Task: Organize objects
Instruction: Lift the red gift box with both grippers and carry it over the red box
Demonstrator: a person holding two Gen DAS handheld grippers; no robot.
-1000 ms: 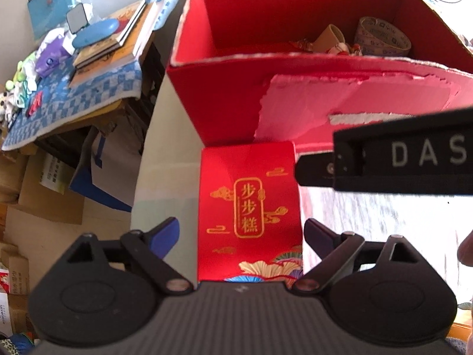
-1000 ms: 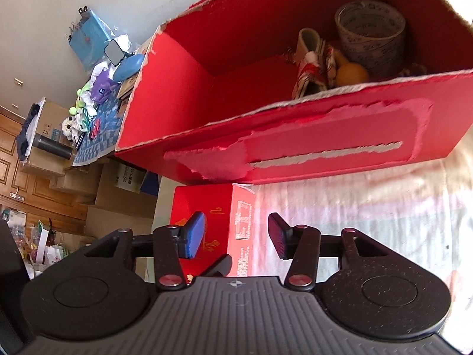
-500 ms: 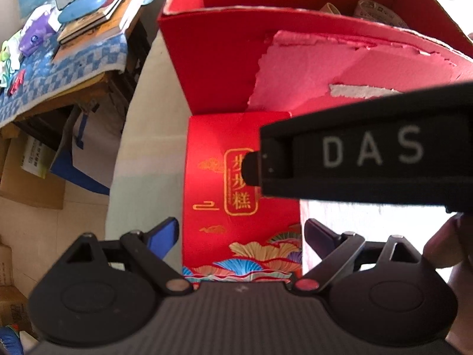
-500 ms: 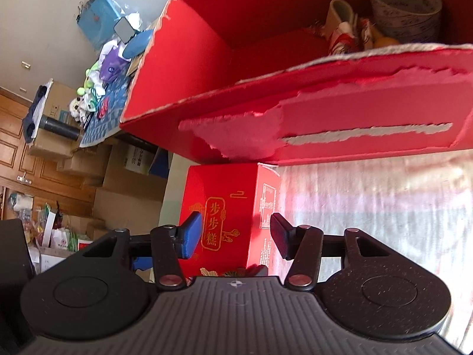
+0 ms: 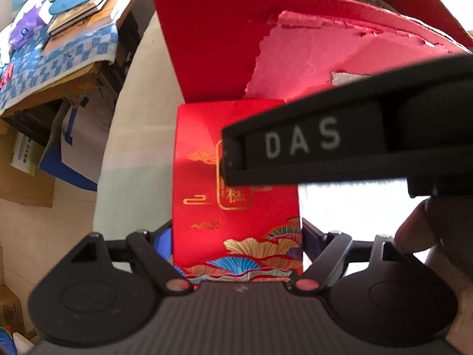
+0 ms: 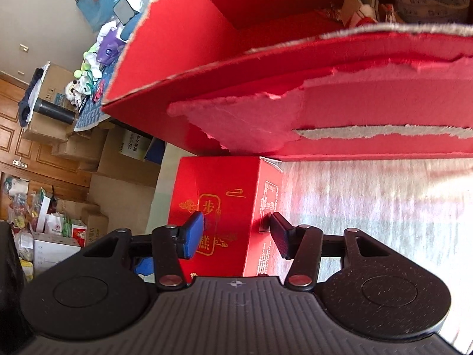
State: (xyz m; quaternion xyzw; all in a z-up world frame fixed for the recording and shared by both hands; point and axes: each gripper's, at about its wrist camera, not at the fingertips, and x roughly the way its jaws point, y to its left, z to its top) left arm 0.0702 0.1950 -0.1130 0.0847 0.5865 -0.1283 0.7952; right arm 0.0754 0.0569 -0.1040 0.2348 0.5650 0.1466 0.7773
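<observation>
While closing, left jaws against box

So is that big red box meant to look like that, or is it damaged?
It looks damaged. The big red box has its near outer wall peeled: the glossy red layer is torn away in a ragged patch, leaving paler pink and a grey strip of bare board. Its top edges are frayed too. The small red carton in front looks intact.

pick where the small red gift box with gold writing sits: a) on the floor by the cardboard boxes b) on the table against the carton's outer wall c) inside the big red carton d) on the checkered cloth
b: the small red gift box stands on the table, its far end against the torn outer wall of the big red carton.
</observation>
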